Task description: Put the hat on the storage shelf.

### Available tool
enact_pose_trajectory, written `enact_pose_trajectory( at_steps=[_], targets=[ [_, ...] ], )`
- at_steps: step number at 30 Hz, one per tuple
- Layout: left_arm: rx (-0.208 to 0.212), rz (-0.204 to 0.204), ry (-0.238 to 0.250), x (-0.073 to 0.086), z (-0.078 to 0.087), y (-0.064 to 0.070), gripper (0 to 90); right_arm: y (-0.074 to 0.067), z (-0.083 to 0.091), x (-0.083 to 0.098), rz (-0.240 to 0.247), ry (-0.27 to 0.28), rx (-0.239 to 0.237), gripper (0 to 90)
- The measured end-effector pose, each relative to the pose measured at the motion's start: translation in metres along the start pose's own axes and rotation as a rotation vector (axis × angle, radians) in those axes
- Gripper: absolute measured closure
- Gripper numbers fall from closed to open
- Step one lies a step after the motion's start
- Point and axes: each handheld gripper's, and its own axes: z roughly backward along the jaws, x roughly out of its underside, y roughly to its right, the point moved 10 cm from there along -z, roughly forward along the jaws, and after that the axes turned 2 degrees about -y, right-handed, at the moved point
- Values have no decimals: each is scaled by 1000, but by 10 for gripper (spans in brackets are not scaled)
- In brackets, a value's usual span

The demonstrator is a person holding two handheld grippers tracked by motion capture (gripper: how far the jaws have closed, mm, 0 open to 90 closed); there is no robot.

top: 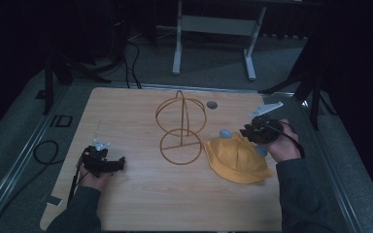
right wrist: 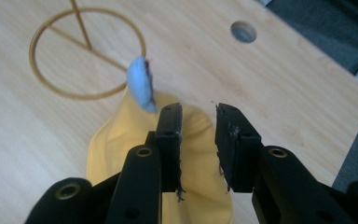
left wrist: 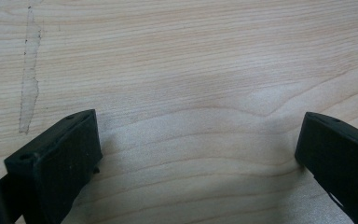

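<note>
Hovering over the yellow hat (top: 236, 159) at the lower right of the high view, the right gripper (right wrist: 198, 122) has its jaws slightly apart, holding nothing. The hat lies flat beside the wire stand (top: 180, 127), not yet hung. The left gripper (left wrist: 198, 154) rests wide open on the table (top: 126, 121).

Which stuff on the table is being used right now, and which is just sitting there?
Being used:
- yellow hat
- right tool, open just above the hat
- wire stand, probably for the hat

Just sitting there:
- left tool, open on bare table
- table hole
</note>
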Motion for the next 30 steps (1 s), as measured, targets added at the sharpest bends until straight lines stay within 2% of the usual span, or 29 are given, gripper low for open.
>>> enact_pose_trajectory(
  at_steps=[9, 10, 17, 26, 30],
  targets=[
    [0, 1, 0, 0, 0, 0, 3, -6, -6, 13, 33, -91, -37, 674],
    [0, 1, 0, 0, 0, 0, 2, -8, -7, 15, 41, -113, -53, 669],
    [0, 1, 0, 0, 0, 0, 2, -13, -11, 19, 71, -177, -70, 670],
    [0, 1, 0, 0, 0, 0, 2, -15, -23, 25, 119, -310, -85, 659],
    [1, 1, 0, 0, 0, 0, 2, -15, -29, 28, 124, -367, -94, 651]
  ],
)
